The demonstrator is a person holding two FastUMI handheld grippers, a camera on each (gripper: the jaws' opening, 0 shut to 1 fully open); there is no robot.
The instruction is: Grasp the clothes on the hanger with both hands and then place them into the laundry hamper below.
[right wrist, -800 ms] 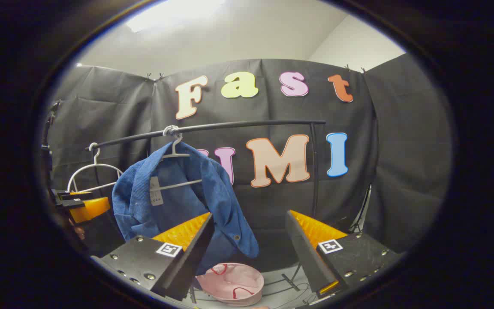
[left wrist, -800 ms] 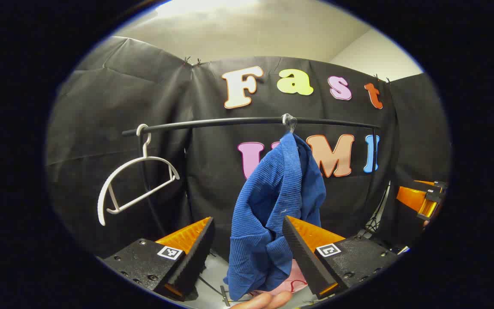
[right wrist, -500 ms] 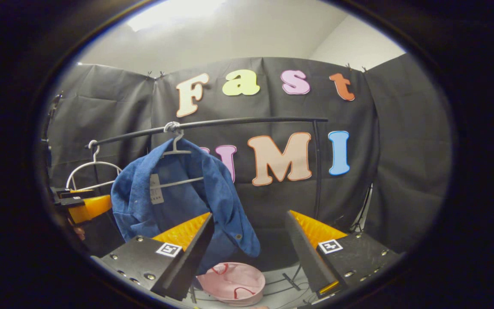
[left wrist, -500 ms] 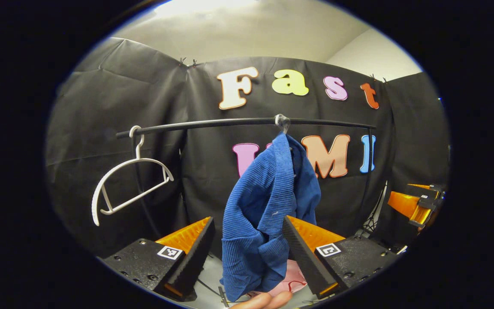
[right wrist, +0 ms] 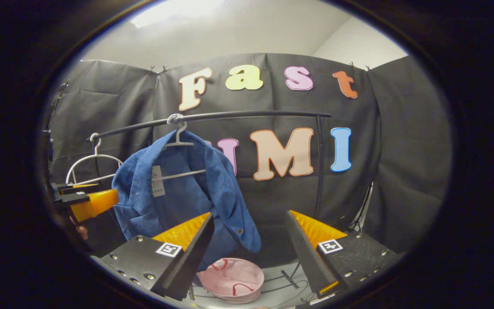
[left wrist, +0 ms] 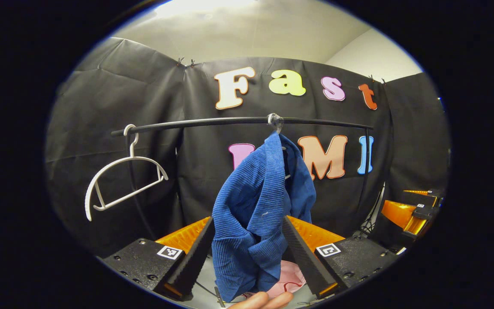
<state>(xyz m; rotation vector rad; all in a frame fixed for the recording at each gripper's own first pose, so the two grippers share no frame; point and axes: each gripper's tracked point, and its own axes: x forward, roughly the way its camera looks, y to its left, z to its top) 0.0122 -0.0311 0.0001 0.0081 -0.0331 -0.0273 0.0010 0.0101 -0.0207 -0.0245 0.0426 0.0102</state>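
1. At the rail's (left wrist: 212, 123) left end hangs an empty white hanger (left wrist: 120, 182), well apart from the work; leave it alone.
2. The shirt (left wrist: 257, 206), blue and ribbed, hangs from a second hanger (right wrist: 178, 139) near the rail's middle, above the pink hamper (right wrist: 232, 285) on the floor.
3. In the left gripper view, the left gripper (left wrist: 247, 249) stands spread with a fold of shirt between its fingers. The cloth seems to brush both inner faces, but I judge it not yet pinched.
4. To do this step well, push a little deeper so a thick fold sits well inside the fingers, then press them together; a thin edge of this soft knit would likely slip out.
5. A fingertip (left wrist: 260, 300) of the holding hand shows at the bottom of that view, just below the shirt's hem.
6. In the right gripper view, the right gripper (right wrist: 249, 249) is also spread and pinches nothing; the shirt's right flap hangs behind its left finger (right wrist: 187, 253).
7. It should shift left to take that flap or shoulder, matching the other grip.
8. With both grips firm, lift the shirt up off the hanger's shoulders before lowering it, or the hanger may drag along the rail.
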